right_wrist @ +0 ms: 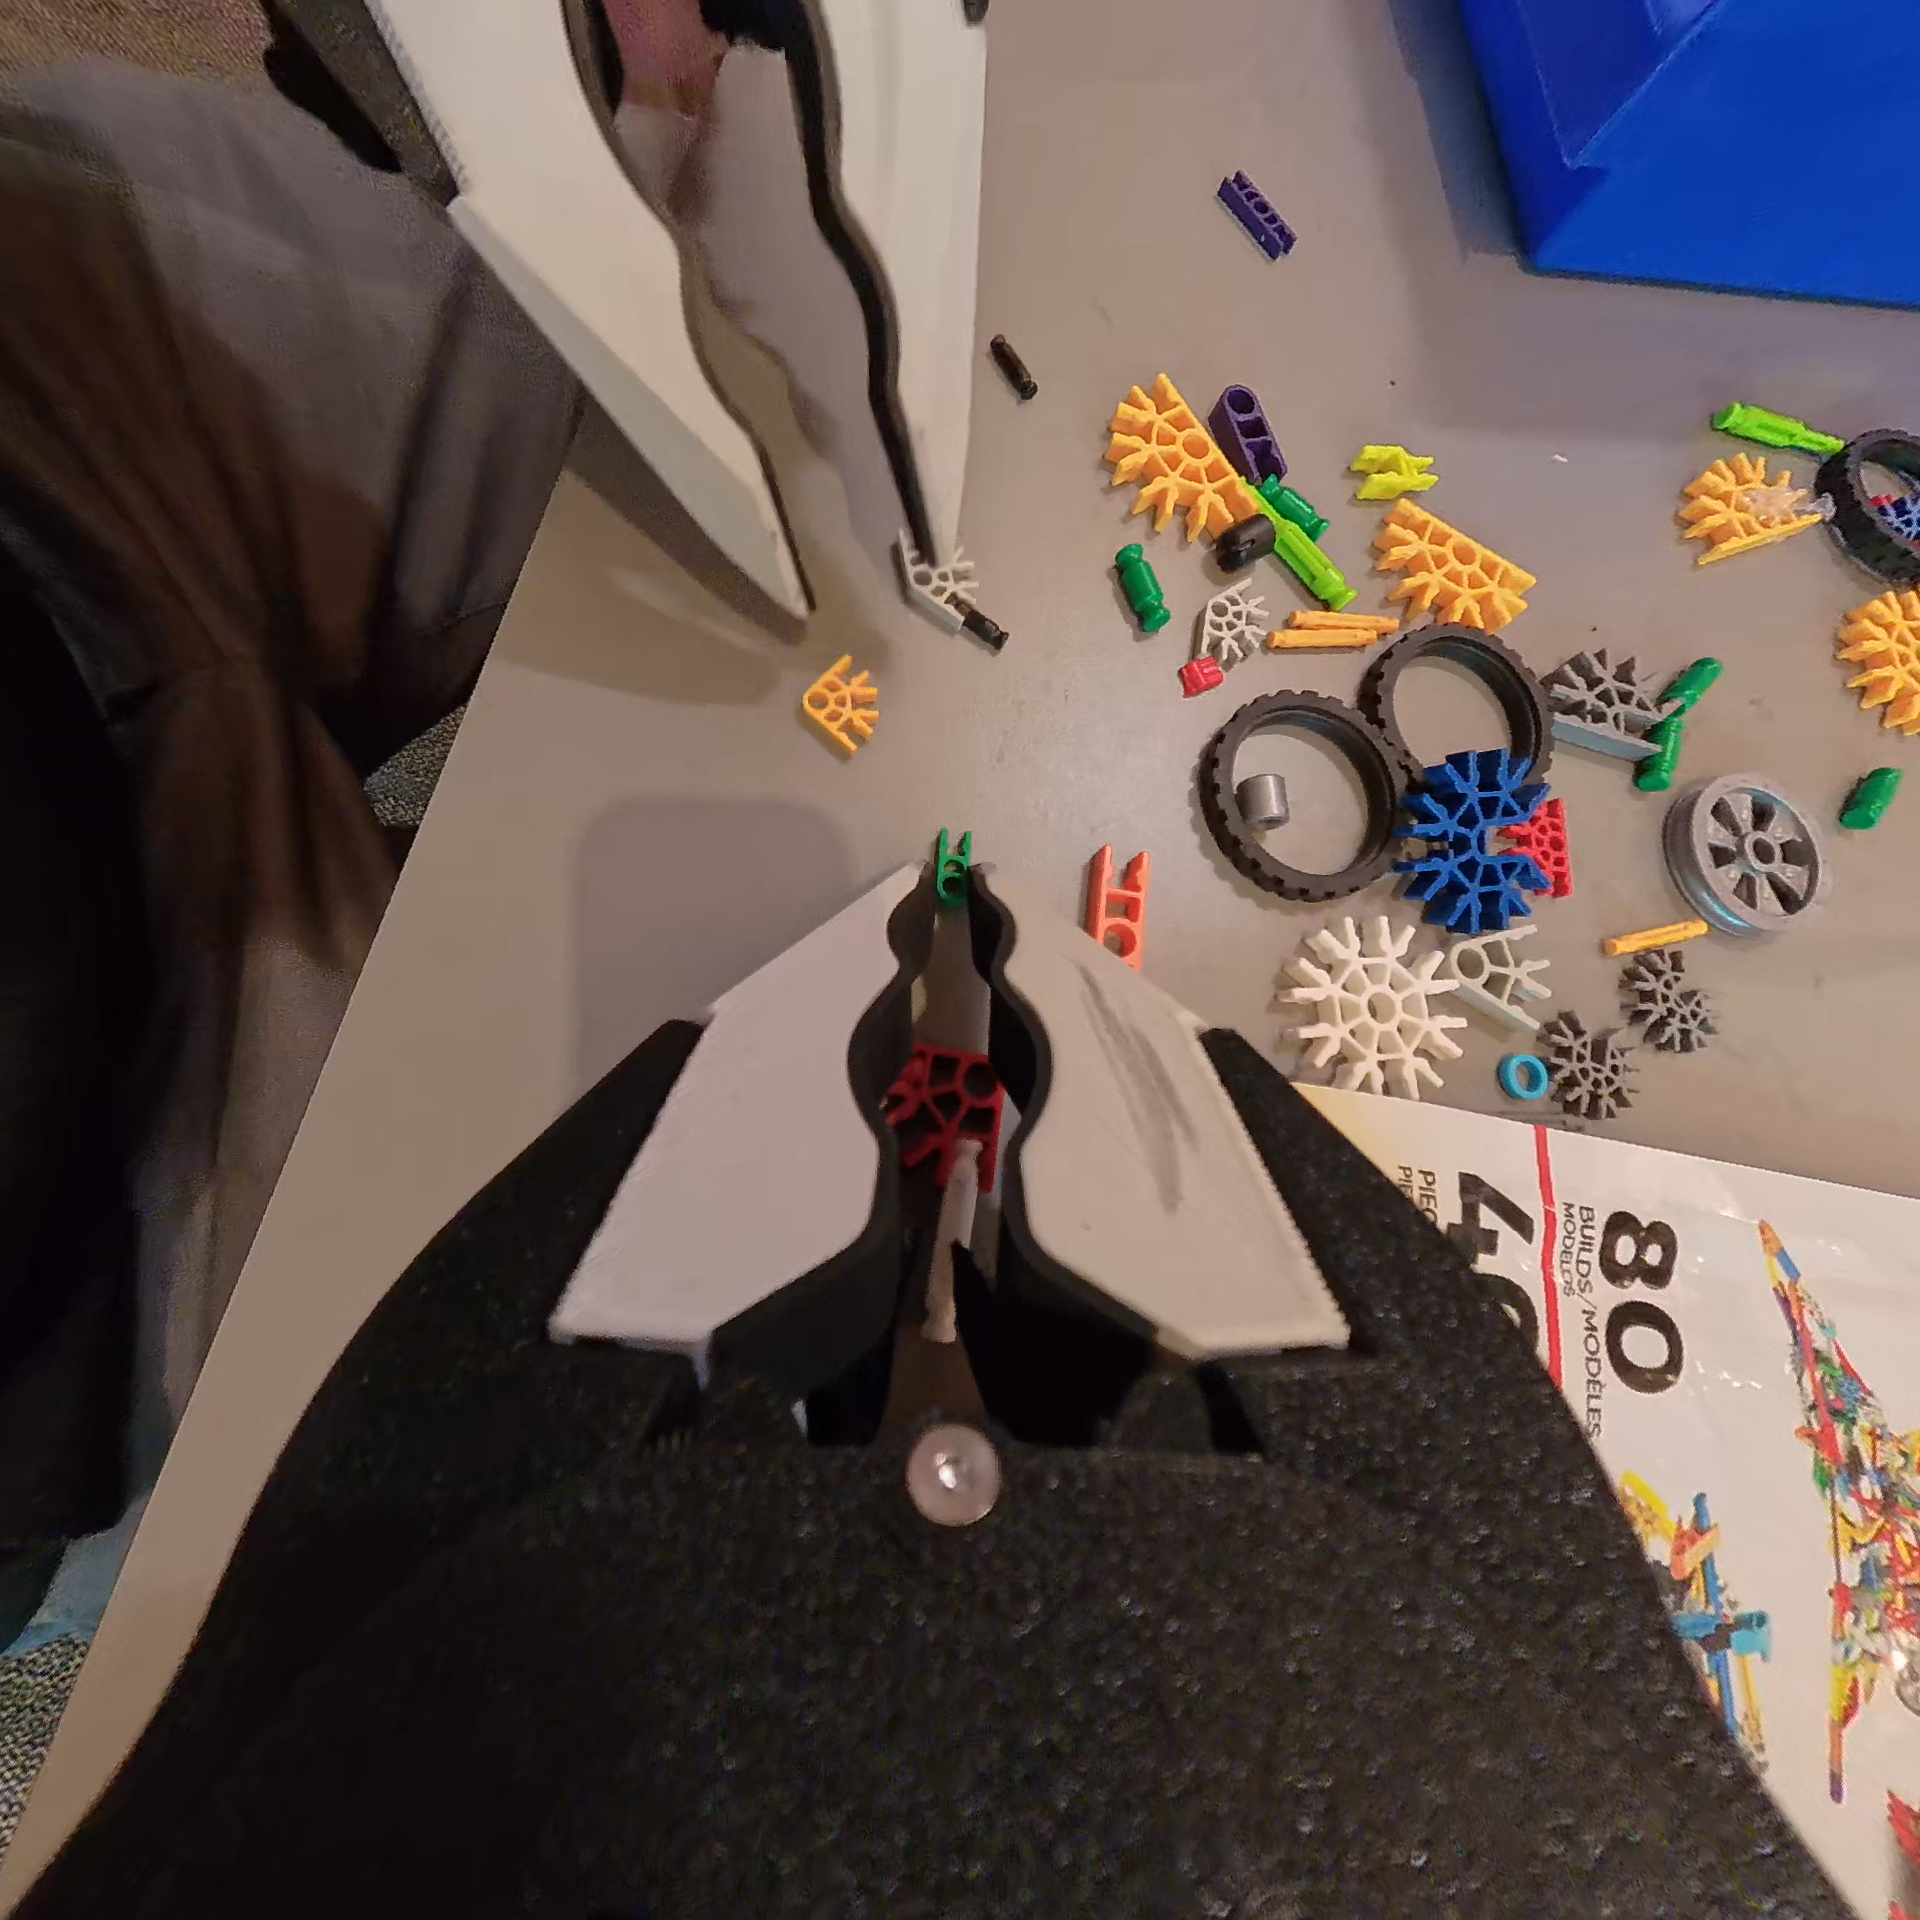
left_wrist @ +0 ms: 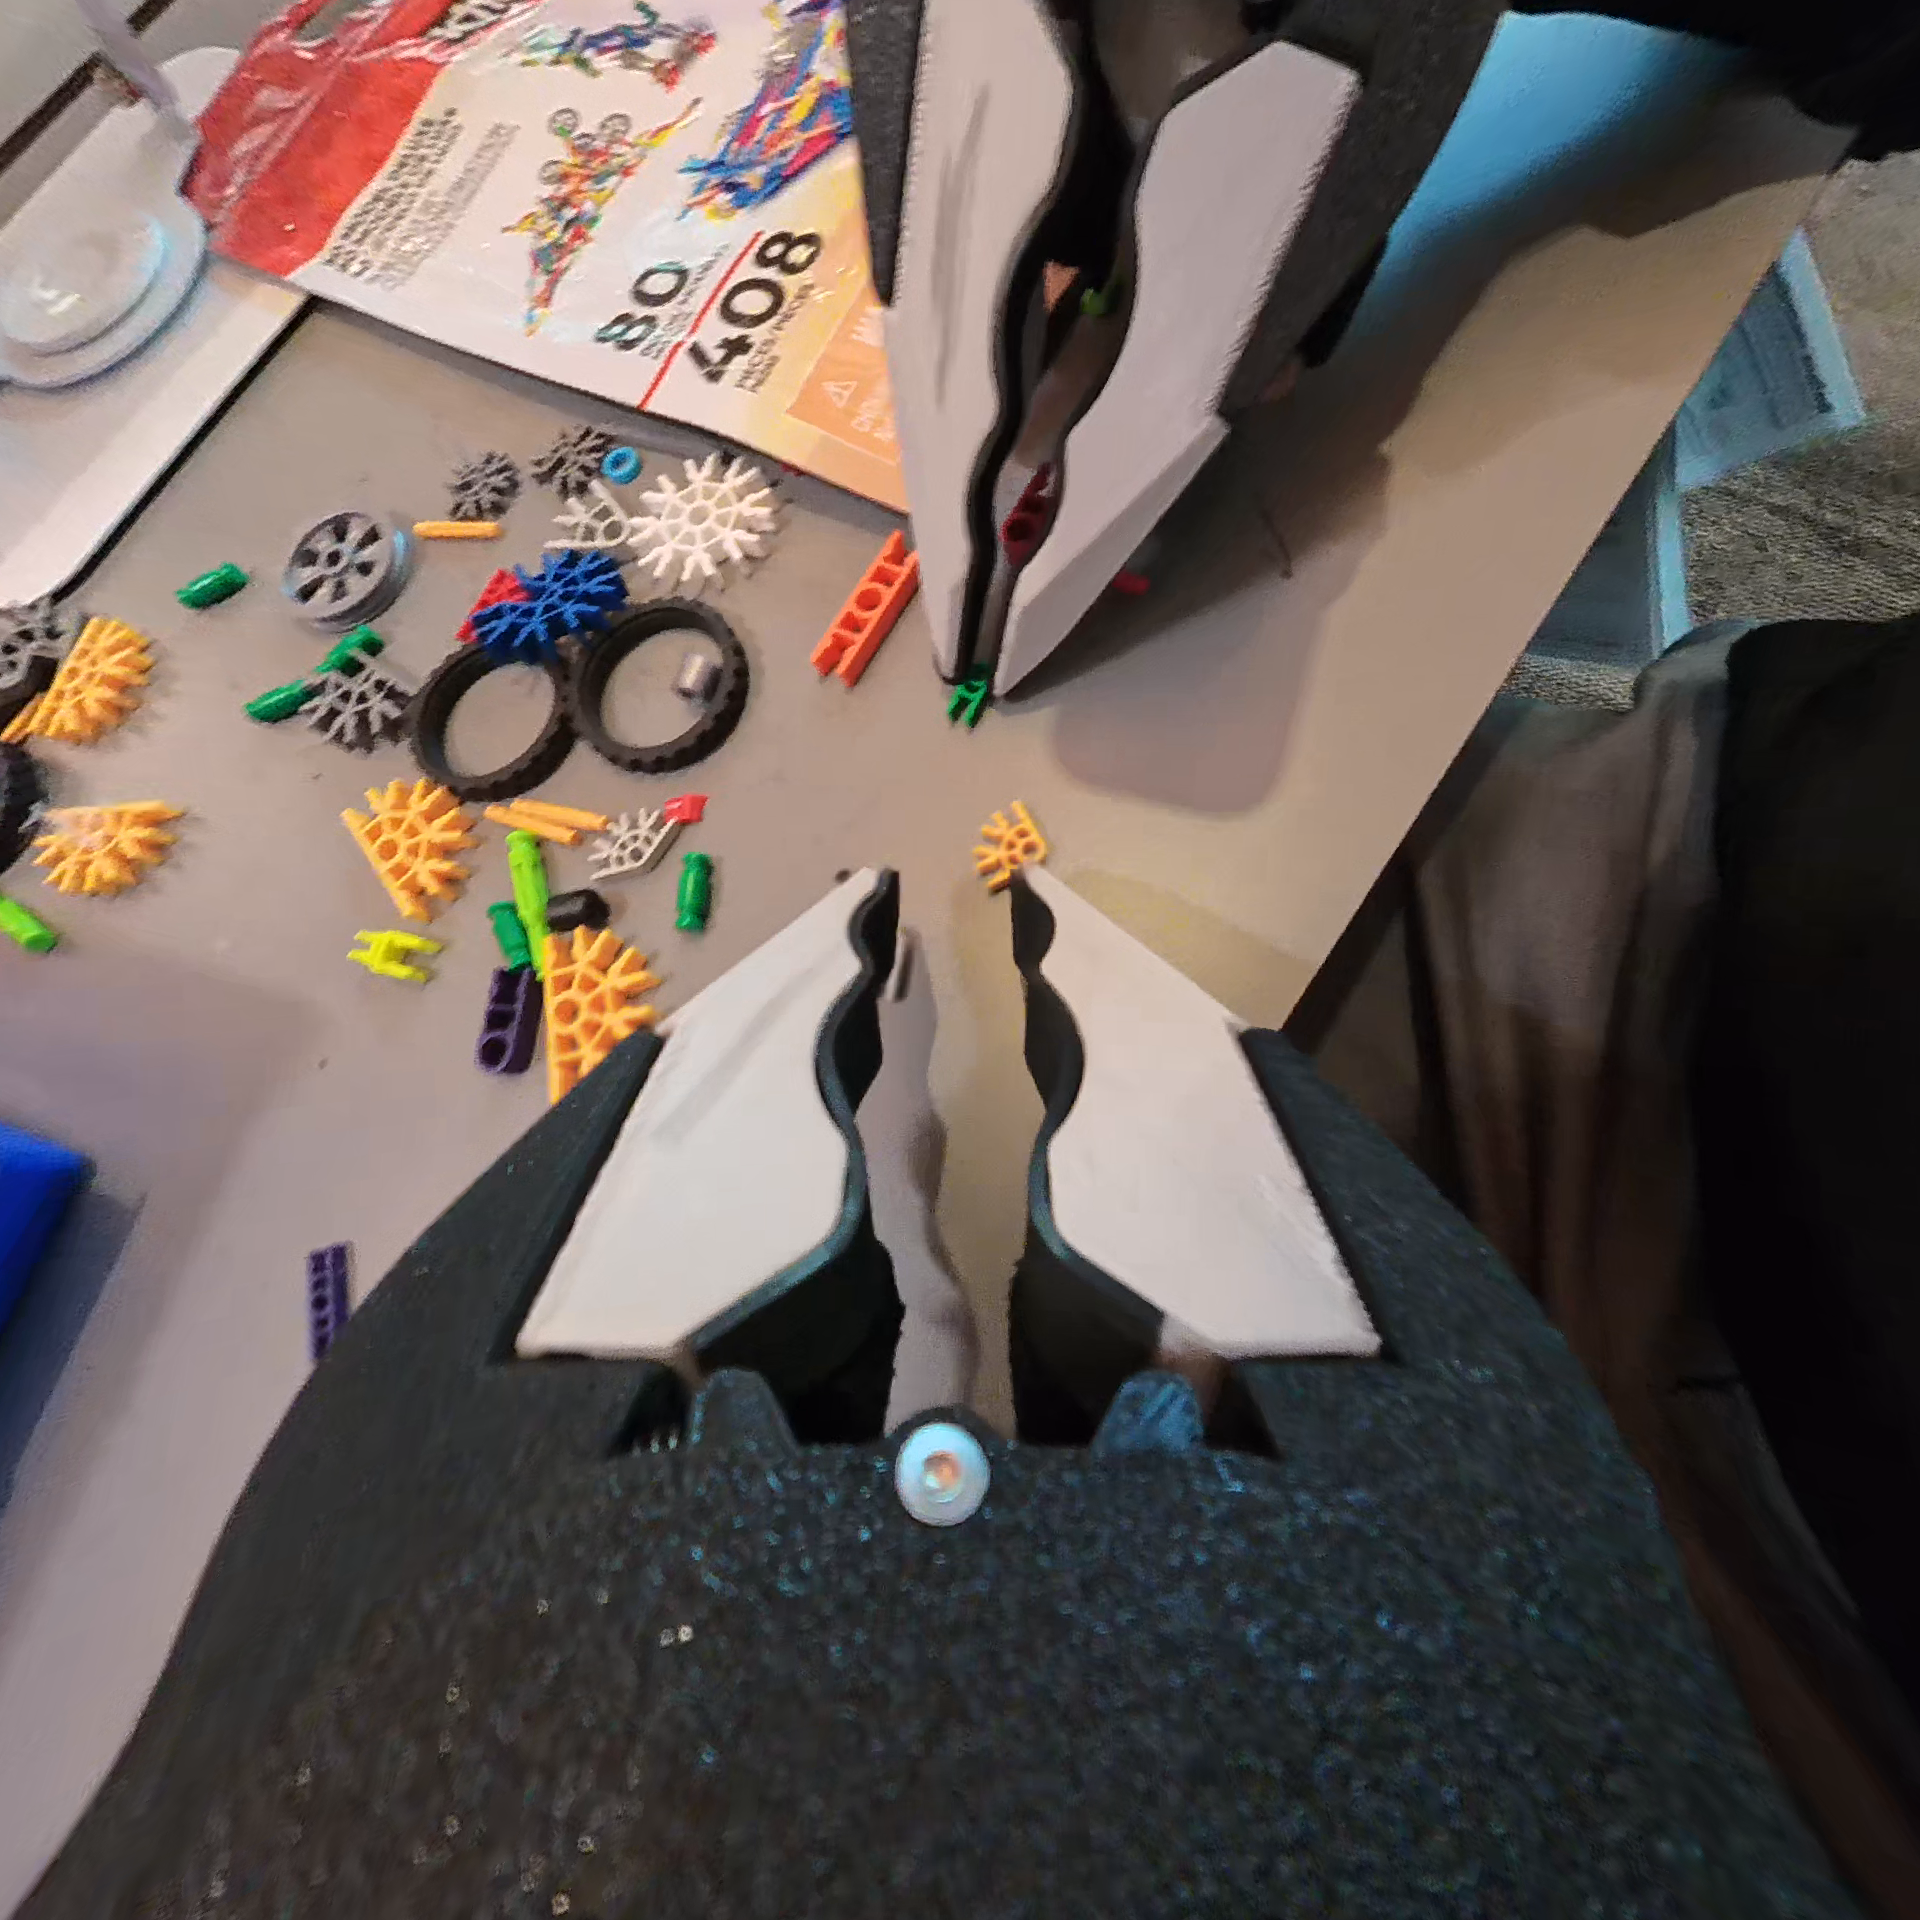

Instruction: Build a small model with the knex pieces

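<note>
Both cameras ride on the grippers and look steeply down along their fingers at a grey table point(left_wrist: 935, 790), from close above. The two views face each other from opposite sides of the same table corner. Both take in the small yellow piece point(left_wrist: 1006, 844) point(right_wrist: 842, 704), the two black tyres point(left_wrist: 582, 698) point(right_wrist: 1371, 769), the white snowflake piece point(left_wrist: 704, 516) point(right_wrist: 1369, 1006) and the printed sheet point(left_wrist: 582, 218) point(right_wrist: 1704, 1382).
</note>
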Motion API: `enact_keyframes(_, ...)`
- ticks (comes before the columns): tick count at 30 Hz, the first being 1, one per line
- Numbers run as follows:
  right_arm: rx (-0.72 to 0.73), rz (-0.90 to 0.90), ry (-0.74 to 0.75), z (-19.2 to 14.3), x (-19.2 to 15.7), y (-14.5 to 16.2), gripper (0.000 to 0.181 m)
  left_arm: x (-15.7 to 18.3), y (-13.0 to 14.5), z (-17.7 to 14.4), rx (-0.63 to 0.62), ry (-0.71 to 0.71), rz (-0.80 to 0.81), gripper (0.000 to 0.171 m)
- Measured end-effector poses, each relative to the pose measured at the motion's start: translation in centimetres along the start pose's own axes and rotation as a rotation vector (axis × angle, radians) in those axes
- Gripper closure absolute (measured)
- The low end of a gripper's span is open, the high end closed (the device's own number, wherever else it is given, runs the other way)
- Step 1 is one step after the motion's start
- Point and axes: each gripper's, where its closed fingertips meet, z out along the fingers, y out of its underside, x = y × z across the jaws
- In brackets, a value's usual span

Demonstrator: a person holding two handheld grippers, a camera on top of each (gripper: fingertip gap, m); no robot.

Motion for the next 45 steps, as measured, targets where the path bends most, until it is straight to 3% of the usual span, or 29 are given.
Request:
enact_keyframes(6,0.013,0.017,-0.006,-0.1,0.1,-0.1,0.176,-1.7,1.2,0.0,-0.034,-0.084,-0.047,0.150)
enact_keyframes(13,0.003,0.023,-0.008,0.0,0.2,0.0,0.172,-1.9,1.6,0.9,-0.066,-0.070,-0.066,0.159)
enact_keyframes(20,0.045,0.026,-0.012,0.0,0.5,-1.8,0.169,-1.7,1.6,0.8,-0.051,-0.049,0.024,0.161)
enact_keyframes(22,0.024,-0.004,-0.033,0.6,0.1,-2.3,0.169,-1.3,1.2,0.6,-0.021,-0.052,0.091,0.170)
enact_keyframes(28,-0.033,-0.065,-0.034,1.7,0.9,-3.2,0.166,-1.3,1.6,0.5,-0.024,-0.079,0.194,0.171)
enact_keyframes(32,-0.002,-0.136,-0.034,2.2,0.9,-4.2,0.164,-1.5,1.1,0.1,0.023,-0.059,0.155,0.171)
enact_keyframes(37,-0.080,-0.242,0.032,3.2,1.3,-3.3,0.165,-2.2,1.2,-0.2,0.038,-0.047,0.119,0.171)
enact_keyframes(45,-0.025,-0.170,-0.006,2.7,1.9,-3.7,0.166,-5.1,2.6,-4.1,0.044,-0.128,0.003,0.156)
